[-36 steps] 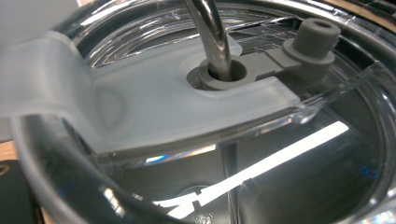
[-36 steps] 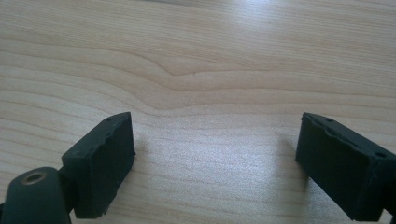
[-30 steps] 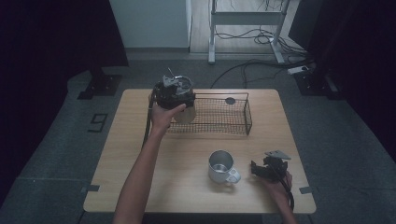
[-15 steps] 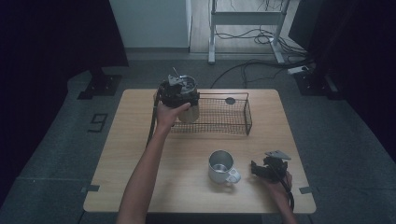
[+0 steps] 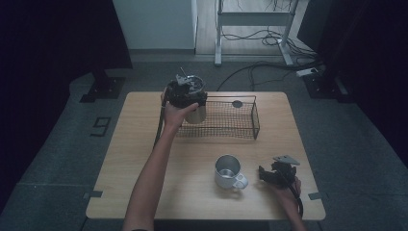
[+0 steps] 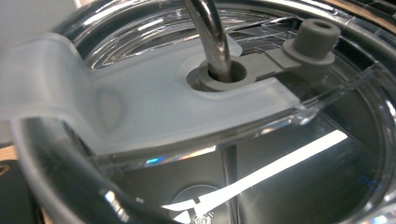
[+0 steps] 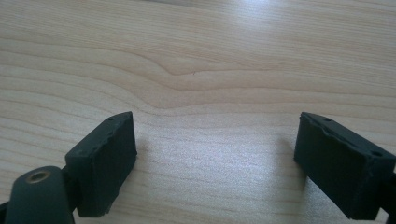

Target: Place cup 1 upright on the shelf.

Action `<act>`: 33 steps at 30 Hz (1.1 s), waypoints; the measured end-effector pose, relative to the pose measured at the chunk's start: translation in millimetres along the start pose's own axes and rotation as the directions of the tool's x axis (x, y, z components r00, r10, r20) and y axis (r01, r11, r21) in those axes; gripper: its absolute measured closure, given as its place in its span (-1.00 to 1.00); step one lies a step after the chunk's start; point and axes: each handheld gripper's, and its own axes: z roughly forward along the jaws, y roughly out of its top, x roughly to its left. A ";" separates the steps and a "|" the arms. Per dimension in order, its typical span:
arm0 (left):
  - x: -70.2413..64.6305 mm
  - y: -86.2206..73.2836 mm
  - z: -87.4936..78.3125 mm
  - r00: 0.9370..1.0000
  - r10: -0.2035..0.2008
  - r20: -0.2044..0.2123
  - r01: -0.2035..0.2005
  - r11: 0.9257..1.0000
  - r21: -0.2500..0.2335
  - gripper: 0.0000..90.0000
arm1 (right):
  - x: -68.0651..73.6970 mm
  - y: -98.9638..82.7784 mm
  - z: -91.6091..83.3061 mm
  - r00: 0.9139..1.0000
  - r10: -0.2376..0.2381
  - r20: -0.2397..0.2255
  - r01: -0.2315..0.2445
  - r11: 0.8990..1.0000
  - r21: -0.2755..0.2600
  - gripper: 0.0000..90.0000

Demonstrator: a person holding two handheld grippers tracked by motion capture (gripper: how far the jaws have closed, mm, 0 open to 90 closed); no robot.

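Steel tumbler [image 5: 195, 111] with clear lid [image 6: 261, 154] and metal straw [image 6: 211, 32], gripped by left gripper [image 5: 185, 92] at left end of wire basket [image 5: 240, 126], near bench's [image 5: 144, 159] far edge. Basket floor mostly bare. Open steel mug [image 5: 228, 171] toward near edge. Right gripper [image 7: 217, 161] resting near right corner, jaws wide, nothing between.

Table [image 5: 144, 159]: basket [image 5: 226, 126] on the far half, centre to right. Tumbler [image 5: 195, 111] at the basket's left end, under the left gripper [image 5: 185, 91], held by the left hand [image 5: 174, 115]; whether it stands in the basket or hangs over it cannot be told. Lid [image 6: 196, 107] on the tumbler, straw [image 6: 210, 37] through its hole. Disc [image 5: 237, 103] at the basket's far side. Mug [image 5: 227, 171] on the near half, before the basket. Right gripper [image 5: 269, 174] just right of the mug, on the table, near its right front corner.
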 end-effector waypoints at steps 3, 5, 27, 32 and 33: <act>1.6 -0.1 4.4 1.000 -0.008 0.003 0.008 1.000 -0.002 -0.91 | 0.0 -0.1 -0.1 1.000 0.000 0.000 0.000 1.000 0.000 -0.72; 2.5 -0.8 7.6 1.000 -0.005 -0.005 0.005 1.000 0.002 -0.91 | -0.1 -0.2 -0.2 1.000 0.000 0.000 0.000 1.000 0.000 -0.72; 4.5 -18.2 37.9 0.999 -0.011 -0.048 0.012 0.999 0.031 -0.91 | -0.1 -0.3 -0.2 1.000 -0.002 0.000 0.002 1.000 -0.001 -0.72; 8.7 -24.6 41.7 0.998 -0.018 -0.061 0.021 0.999 0.043 -0.91 | -0.1 -0.3 -0.2 1.000 -0.001 0.000 0.001 1.000 -0.001 -0.72; 10.1 -26.0 42.3 0.998 -0.018 -0.063 0.021 0.999 0.049 -0.91 | 0.0 -0.3 -0.2 1.000 -0.001 0.000 0.001 1.000 0.000 -0.72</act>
